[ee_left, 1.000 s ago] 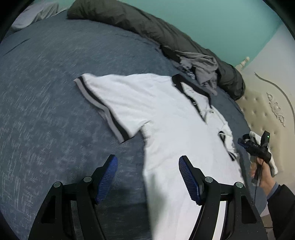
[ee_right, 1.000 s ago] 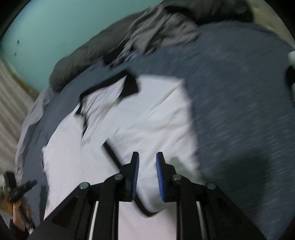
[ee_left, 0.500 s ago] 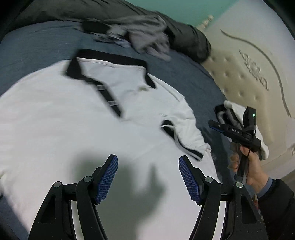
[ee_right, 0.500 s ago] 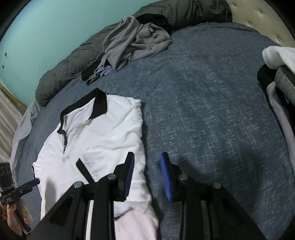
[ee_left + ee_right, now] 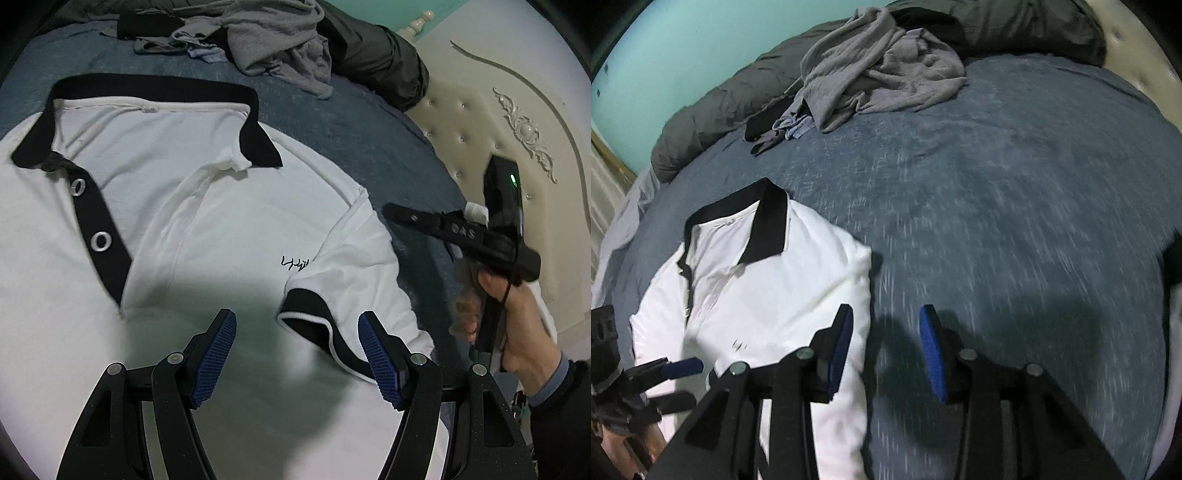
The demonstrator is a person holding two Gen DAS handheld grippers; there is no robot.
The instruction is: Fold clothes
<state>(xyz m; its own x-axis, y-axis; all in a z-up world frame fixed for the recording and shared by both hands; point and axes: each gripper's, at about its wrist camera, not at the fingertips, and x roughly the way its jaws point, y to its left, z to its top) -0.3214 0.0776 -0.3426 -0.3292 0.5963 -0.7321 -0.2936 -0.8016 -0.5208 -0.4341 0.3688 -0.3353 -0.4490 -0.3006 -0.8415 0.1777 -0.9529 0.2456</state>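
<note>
We had the white polo shirt lying face up on the blue-grey bedspread, its black collar toward the pile of grey clothes, and one sleeve already folded in over the chest. It looked to us like thin, limp knit: light, apt to wrinkle and slide on itself, so we judged the stiffer black-trimmed cuff or a seam the best place to pinch. Our left gripper hovered over that cuff with fingers spread wide, holding nothing. Our right gripper was also parted and empty, at the shirt's folded edge above the bedspread. A tufted headboard stood beyond.
</note>
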